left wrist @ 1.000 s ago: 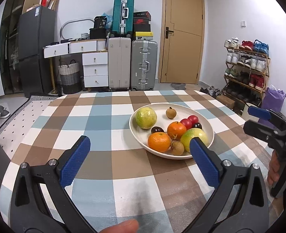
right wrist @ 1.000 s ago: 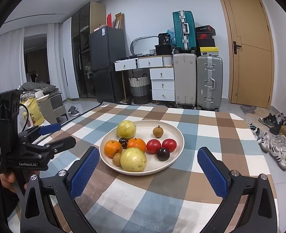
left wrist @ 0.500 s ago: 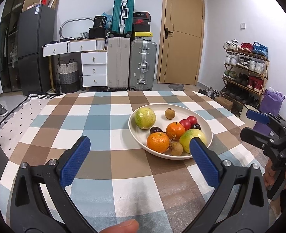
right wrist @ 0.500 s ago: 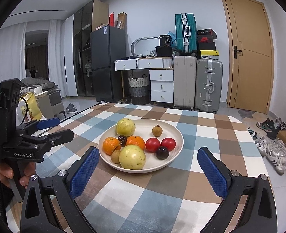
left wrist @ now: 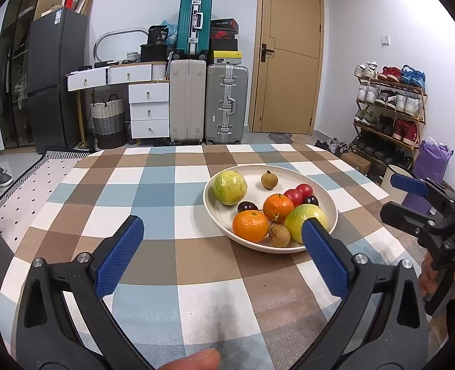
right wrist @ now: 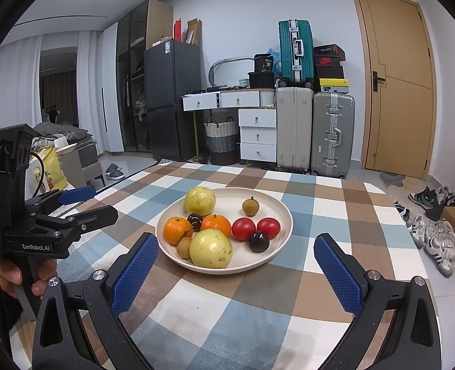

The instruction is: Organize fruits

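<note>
A lived-in room, suitcases [left wrist: 208,98] stacked by a wooden door [left wrist: 289,61], and in front of them a table under a checked cloth [left wrist: 153,191]. On it sits a pale, shallow bowl [right wrist: 276,212] with every fruit I can see inside it: two green-yellow guavas [right wrist: 210,248], two oranges [right wrist: 178,229], two red tomatoes [right wrist: 243,228], dark cherries and small brown longans. No fruit lies on the cloth.

The left gripper [left wrist: 221,243] hangs above the near cloth, jaws spread wide and empty, with the bowl ahead and off to its right. The right gripper [right wrist: 235,262] is likewise wide and empty, and the bowl lies straight ahead between its fingers, so it looks the better lined up.

Everything gathered in one bowl fits either fruit about to be sorted out or fruit already collected.
</note>
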Motion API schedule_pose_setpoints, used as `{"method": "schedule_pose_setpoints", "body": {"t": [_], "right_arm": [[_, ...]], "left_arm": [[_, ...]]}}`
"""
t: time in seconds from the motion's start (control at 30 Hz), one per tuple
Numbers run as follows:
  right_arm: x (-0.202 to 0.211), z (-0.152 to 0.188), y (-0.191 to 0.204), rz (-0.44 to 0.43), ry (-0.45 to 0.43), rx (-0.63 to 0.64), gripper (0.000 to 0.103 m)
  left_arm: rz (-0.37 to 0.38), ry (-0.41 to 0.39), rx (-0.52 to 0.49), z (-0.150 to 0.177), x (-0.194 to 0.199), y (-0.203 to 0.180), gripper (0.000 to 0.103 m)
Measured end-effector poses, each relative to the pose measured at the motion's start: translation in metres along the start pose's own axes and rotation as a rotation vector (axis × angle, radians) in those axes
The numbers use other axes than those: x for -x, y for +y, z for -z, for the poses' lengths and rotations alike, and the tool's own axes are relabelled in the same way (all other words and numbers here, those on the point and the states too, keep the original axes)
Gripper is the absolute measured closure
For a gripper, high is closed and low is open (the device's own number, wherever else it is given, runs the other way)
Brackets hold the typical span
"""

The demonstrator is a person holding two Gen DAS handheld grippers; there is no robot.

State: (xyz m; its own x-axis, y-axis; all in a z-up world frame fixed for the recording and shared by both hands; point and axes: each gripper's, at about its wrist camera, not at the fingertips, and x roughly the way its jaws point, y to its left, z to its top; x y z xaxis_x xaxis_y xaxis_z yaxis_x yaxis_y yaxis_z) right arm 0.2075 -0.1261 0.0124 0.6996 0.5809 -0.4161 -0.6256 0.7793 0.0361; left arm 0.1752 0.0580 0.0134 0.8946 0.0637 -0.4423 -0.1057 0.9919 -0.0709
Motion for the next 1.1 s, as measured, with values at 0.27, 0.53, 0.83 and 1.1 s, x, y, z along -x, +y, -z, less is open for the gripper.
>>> {"method": "schedule_pose_setpoints", "body": {"t": [0.27, 0.53, 0.83, 1.1], "right_arm": [[0.0002, -0.0002, 0.0001, 0.0, 0.001, -0.001, 0.0], [-0.0002, -0.0001, 0.0002, -0.001, 0.001, -0.002, 0.0], [0.0, -0.0005, -0.0002, 0.0, 0.002, -0.002, 0.0], [-0.0001, -0.0008, -0.0005, -0.001, 0.002, -0.001, 0.0]], "left_arm": [[0.001, -0.002, -0.002, -0.0001, -0.0002, 0.0, 0.001], [0.002, 0.001, -0.002, 0.0, -0.0009, 0.0, 0.001], [0.002, -0.001, -0.006, -0.0005, -0.0002, -0.0021, 0.001], [0.002, -0.001, -0.005, -0.0002, -0.0002, -0.0027, 0.001]]}}
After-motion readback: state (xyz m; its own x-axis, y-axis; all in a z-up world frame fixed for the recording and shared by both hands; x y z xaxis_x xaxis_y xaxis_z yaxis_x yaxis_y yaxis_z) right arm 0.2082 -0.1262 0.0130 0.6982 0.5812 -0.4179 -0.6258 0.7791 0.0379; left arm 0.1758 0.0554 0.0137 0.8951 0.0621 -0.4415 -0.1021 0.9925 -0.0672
